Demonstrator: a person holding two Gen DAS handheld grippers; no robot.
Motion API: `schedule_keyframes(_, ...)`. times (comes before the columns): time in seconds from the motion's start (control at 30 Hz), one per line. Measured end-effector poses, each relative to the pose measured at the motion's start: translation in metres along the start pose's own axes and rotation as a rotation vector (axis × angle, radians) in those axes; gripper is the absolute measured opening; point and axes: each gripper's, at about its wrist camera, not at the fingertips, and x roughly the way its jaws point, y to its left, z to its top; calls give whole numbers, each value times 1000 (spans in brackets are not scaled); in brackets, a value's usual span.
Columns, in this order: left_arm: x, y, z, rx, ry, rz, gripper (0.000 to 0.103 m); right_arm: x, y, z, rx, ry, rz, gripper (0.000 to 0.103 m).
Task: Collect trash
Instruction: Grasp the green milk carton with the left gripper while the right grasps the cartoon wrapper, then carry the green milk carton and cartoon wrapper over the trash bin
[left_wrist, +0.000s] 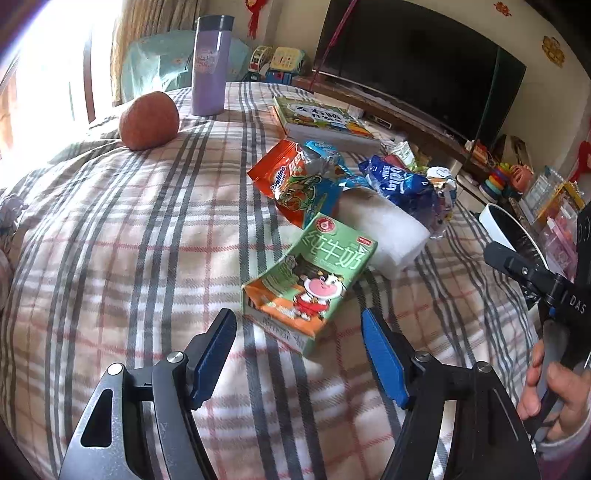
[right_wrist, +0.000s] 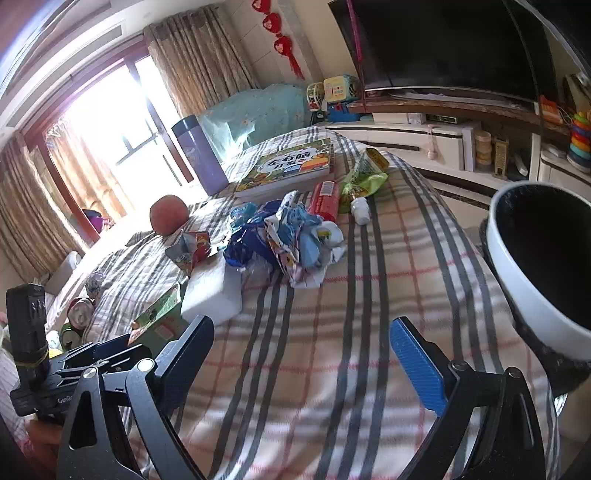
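Observation:
A green milk carton (left_wrist: 310, 280) lies flattened on the plaid bedspread (left_wrist: 147, 258), its near end just between the blue pads of my left gripper (left_wrist: 299, 328). The pads stand open and clear of it. Behind it are a white foam block (left_wrist: 384, 236), an orange wrapper (left_wrist: 280, 173) and a crumpled blue wrapper (left_wrist: 399, 181). My right gripper (right_wrist: 303, 328) hangs open over bare bedspread with nothing between its fingers. The wrapper heap (right_wrist: 295, 236) lies beyond it. A white bin with a black liner (right_wrist: 535, 295) stands close on its right.
An orange fruit (left_wrist: 149, 120), a purple flask (left_wrist: 210, 62) and a picture book (left_wrist: 321, 118) sit farther back on the bed. A red tube (right_wrist: 327, 199), a green pouch (right_wrist: 365, 173) and a small white bottle (right_wrist: 361, 210) lie near the book. A hand (left_wrist: 554, 398) grips the right tool.

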Motion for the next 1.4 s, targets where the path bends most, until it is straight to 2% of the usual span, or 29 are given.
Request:
schedule_keyframes(0.2, 17, 1, 9, 13, 24, 2, 70, 22, 5, 12, -39, 22, -5, 94)
schedule_keyframes(0.43, 28, -5, 12, 45, 33, -8, 67, 51, 3, 25, -61, 59, -21, 78)
schedule_keyframes(0.5, 30, -7, 12, 55, 32, -7, 59, 57, 1, 28, -50, 63, -21, 73)
schedule_keyframes(0.6, 29, -8, 11, 55, 29, -14, 58, 61, -2, 30, -39, 69, -15, 55)
schedule_keyframes(0.67, 29, -8, 10, 46, 27, -29, 57, 61, -3, 29, -38, 70, -16, 31)
schedule_keyframes(0.77, 27, -10, 8, 31, 27, -55, 57, 55, -3, 27, -39, 56, -11, 26)
schedule_keyframes(0.97, 21, -26, 5, 40, 13, -100, 56, 37, -8, 19, -41, 37, -17, 22)
schedule_keyframes(1.4, 27, -79, 11, 128, 7, -192, 56, -21, -47, 3, 34, -23, -76, 22)
